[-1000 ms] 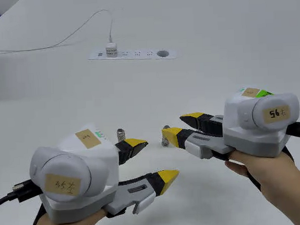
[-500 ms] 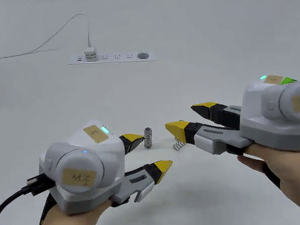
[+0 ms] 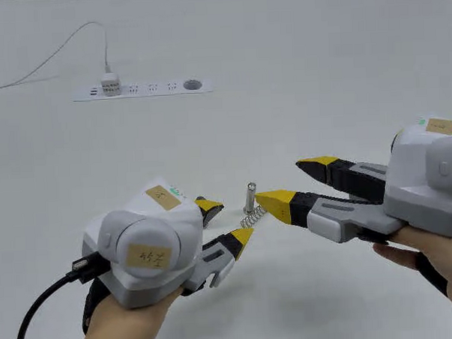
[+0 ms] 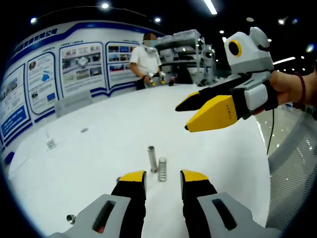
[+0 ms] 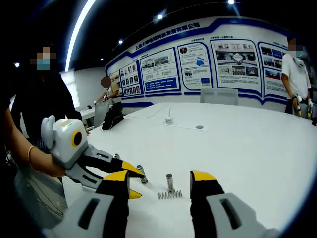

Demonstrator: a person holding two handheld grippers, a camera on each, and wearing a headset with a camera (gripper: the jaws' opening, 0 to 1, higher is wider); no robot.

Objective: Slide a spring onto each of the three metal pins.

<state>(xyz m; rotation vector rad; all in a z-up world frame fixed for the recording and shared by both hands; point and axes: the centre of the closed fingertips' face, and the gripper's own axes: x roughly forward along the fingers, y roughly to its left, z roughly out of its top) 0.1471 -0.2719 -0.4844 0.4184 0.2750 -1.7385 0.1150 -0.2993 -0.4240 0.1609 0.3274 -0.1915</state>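
— Left claw [image 3: 226, 220]?
— Spread apart, nothing in it, low over the desk [image 3: 319, 75].
— The spring [image 3: 252, 216]?
— Lying flat at the foot of an upright pin [image 3: 250, 197], between both claws.
— Right claw [image 3: 292, 181]?
— Released too, empty.

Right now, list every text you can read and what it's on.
No text reads clearly enough to quote.
Rear sticker, left tongs: handwritten, illegible.
Top sticker, same tongs: blurred.
Label, right tongs: too small.
Wall heading: Chinese, blurred.
Posters: too small.
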